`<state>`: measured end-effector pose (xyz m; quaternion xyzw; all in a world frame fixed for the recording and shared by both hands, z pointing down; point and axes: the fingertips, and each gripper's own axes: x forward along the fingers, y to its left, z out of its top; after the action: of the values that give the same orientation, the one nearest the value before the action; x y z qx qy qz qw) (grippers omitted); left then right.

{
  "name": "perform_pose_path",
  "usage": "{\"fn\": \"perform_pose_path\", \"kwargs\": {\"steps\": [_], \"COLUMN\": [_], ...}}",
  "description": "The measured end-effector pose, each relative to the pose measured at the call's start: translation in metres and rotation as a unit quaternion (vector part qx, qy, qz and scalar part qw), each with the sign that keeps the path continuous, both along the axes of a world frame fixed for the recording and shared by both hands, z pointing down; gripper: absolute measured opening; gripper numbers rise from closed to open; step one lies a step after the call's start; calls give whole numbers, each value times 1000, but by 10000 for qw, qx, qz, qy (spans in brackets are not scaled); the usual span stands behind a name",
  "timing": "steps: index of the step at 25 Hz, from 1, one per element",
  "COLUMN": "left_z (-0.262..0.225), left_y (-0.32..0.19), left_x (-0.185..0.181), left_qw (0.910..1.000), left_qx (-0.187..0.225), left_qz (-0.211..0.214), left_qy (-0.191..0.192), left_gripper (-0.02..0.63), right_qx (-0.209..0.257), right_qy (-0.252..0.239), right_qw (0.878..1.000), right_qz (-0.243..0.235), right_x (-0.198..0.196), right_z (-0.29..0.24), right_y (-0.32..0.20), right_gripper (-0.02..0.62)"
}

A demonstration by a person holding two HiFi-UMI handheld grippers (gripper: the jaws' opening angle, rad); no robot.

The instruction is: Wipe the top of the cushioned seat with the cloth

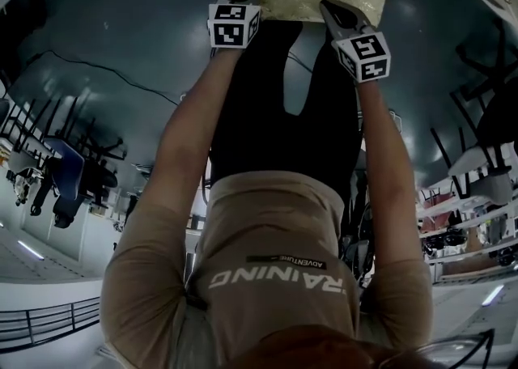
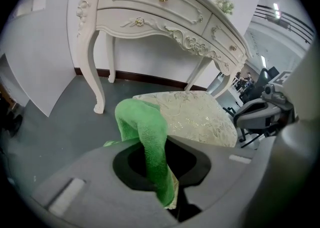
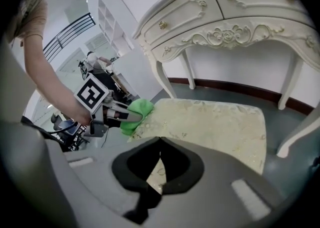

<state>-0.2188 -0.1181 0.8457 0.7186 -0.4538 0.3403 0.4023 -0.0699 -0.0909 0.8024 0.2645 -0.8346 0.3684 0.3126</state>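
Person stands bent over a cushioned seat (image 3: 215, 119), cream with a floral pattern, which sits in front of a white carved dressing table (image 3: 225, 17) with drawers. Floor (image 2: 65, 132) is dark grey.

Left gripper (image 2: 161, 172): jaws closed on a green cloth (image 2: 144, 127). The cloth runs down through the jaw gap, and a bunched loop of it sticks out ahead of the tips. In the right gripper view the cloth sits at the seat's left corner, touching the cushion edge, with the left gripper just beside that corner. The head view shows the same: green cloth at the seat's left side, marker cube just behind it.

Right gripper (image 3: 158, 147): jaws pressed together with nothing between them, only the seat fabric showing beyond the tips. It points at the near part of the cushion top. In the head view its tip lies over the seat's near right corner; cannot tell whether it touches the cushion.

The two grippers are side by side with the person's dark trousers (image 1: 283, 116) between them. Both forearms are stretched down toward the seat. The person wears a beige t-shirt (image 1: 267, 270).

Most of the seat top is bare, and the cloth covers only the left corner. Chairs and desks show far off in the background of the left gripper view, too small to detail.
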Motion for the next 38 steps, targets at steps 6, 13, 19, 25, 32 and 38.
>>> {"fn": "perform_pose_path", "kwargs": {"steps": [6,13,19,25,32,38], "left_z": [-3,-5,-8,-7,0,3], "left_y": [0,-1,-6,-16,-29,-27], "left_x": [24,69,145,240,329,395], "left_qw": [9996,9994,9997,9999,9999,9990], "left_qx": [82,-36,-24,-2,4,-105], "left_qz": [-198,-150,-63,16,43,404], "left_qy": [-192,-310,-231,-125,-122,128], "left_gripper": [48,48,48,48,48,48], "right_qx": [231,220,258,272,128,49], "right_qy": [6,-58,-110,-60,111,123], "right_qw": [9997,9996,9996,9994,9982,9959], "right_qz": [69,141,101,204,579,890], "right_x": [46,101,163,246,349,393], "right_z": [2,-2,-9,-10,9,21], "right_y": [1,-2,-4,4,16,15], "right_gripper": [2,2,2,2,2,2]}}
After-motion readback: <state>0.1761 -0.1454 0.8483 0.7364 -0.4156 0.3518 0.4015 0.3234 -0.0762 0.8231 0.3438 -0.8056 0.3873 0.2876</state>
